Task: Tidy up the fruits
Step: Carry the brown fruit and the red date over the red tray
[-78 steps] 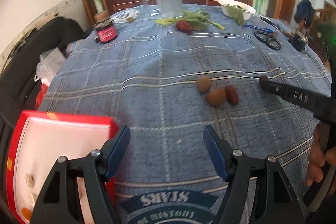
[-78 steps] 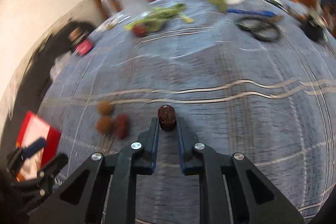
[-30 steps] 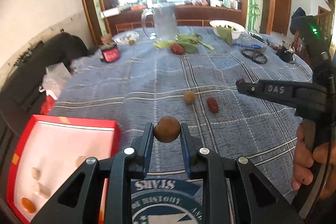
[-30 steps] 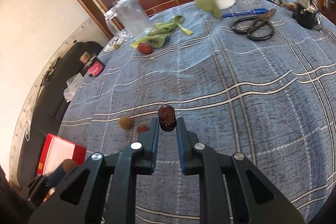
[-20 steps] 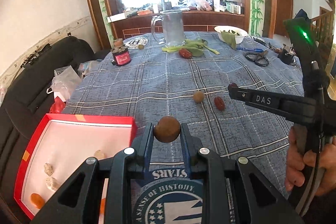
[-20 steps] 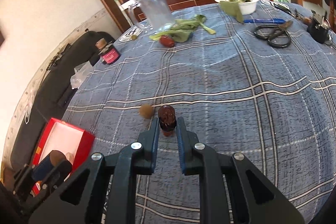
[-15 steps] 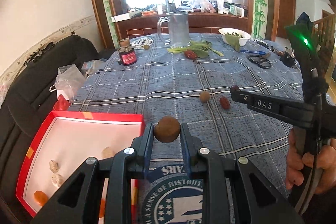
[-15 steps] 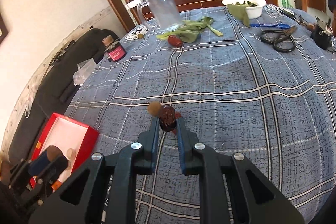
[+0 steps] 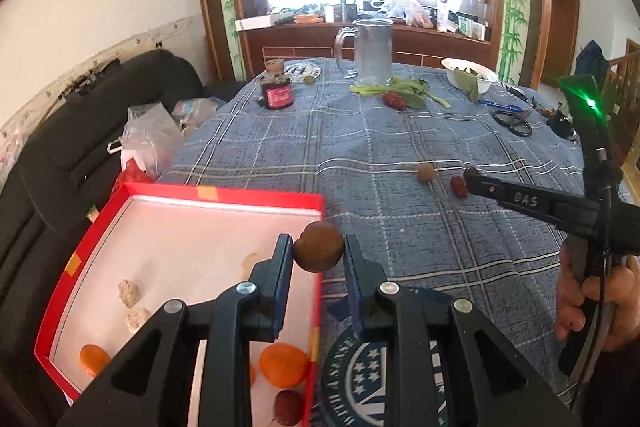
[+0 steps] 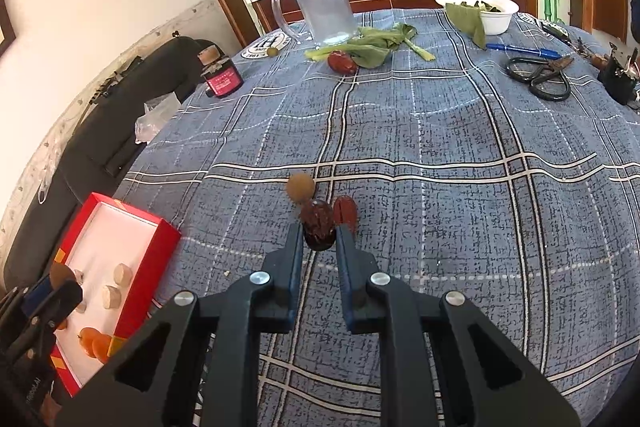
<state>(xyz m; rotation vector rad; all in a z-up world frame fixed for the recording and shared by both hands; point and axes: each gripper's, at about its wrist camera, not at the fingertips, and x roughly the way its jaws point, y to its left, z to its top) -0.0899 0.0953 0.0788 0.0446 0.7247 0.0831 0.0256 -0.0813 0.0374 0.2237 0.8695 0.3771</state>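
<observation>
a lived-in home dining room: checked tablecloth (image 10: 440,131), black sofa (image 9: 72,147), glass jug (image 10: 324,3) (cluttered wooden sill (image 9: 360,27) behind)

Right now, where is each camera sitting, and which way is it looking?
Left wrist view: sits on the left gripper, looking down along its fingers at the red box; a round brown fruit is clamped between them, and the person's right hand shows.
Right wrist view: sits on the right gripper, facing across the blue checked tablecloth, pinching a dark red date.
Both see the box, glass mug, scissors and each other's gripper.
</observation>
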